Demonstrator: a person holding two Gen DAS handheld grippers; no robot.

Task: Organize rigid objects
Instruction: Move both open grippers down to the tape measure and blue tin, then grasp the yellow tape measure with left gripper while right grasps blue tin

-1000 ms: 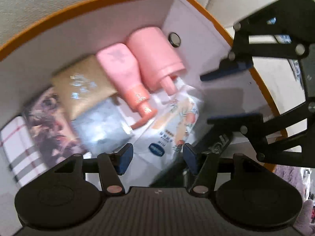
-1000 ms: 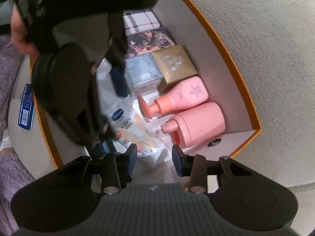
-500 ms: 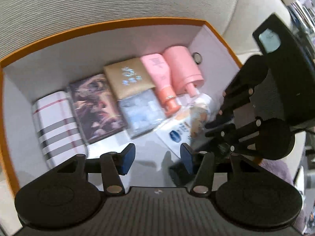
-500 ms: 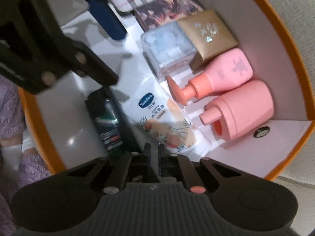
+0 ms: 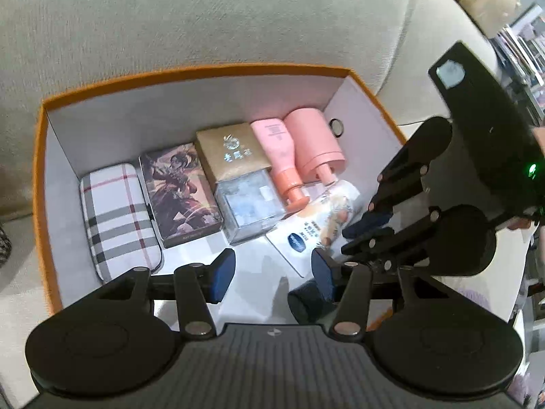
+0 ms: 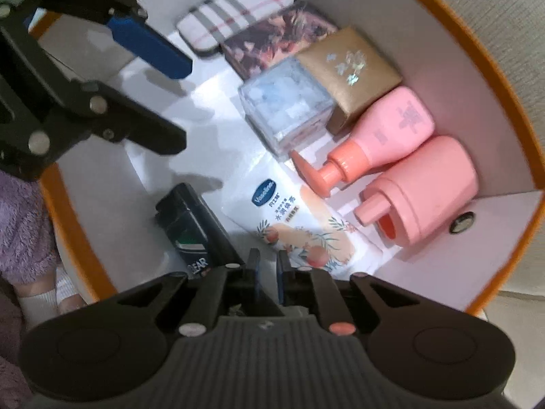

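- The orange-rimmed box with white inner walls sits on a beige cushion.
- Along the far wall, seen from the left wrist camera, lie a plaid case at 9 o'clock, then an illustrated box, a gold-brown box, a pink pump bottle and a larger pink bottle towards 1 o'clock.
- A clear cube lies just in front of the gold-brown box, touching it.
- A white Vaseline tube lies flat beside the pump nozzles; a dark bottle lies just beside it at 8 o'clock in the right wrist view.
- The left hand-held gripper hangs over the box floor, its blue pads set wide apart with nothing between them.
- The right hand-held gripper has its pads drawn nearly together over the near end of the Vaseline tube; whether it grips anything I cannot tell.
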